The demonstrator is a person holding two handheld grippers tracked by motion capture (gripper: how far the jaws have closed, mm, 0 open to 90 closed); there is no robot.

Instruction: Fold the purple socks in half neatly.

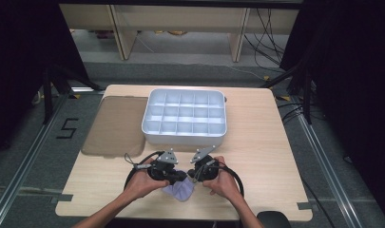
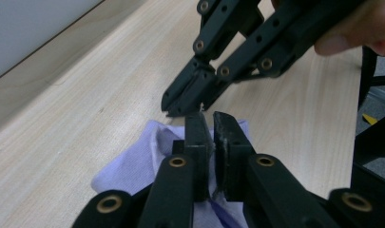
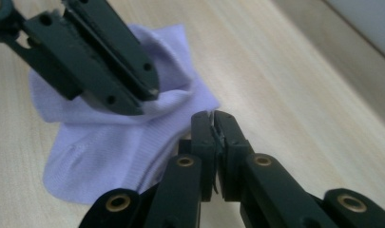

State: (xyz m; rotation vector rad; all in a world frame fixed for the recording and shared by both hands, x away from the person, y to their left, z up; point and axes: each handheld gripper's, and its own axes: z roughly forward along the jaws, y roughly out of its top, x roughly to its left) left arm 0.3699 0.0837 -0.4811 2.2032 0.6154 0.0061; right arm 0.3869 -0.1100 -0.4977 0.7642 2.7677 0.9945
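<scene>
Pale tabletop point(image 1: 256, 156) carries a lilac cloth point(image 3: 114, 142); left claw point(image 2: 208, 124) and right claw point(image 3: 212, 118) both clench its edges, probably for folding.

Evenly lit from above, dark surround at left and right edges, soft shadows, near jaws blurred at bottom of gripper views

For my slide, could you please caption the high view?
Both grippers pinch a lilac cloth before a tray.
</scene>
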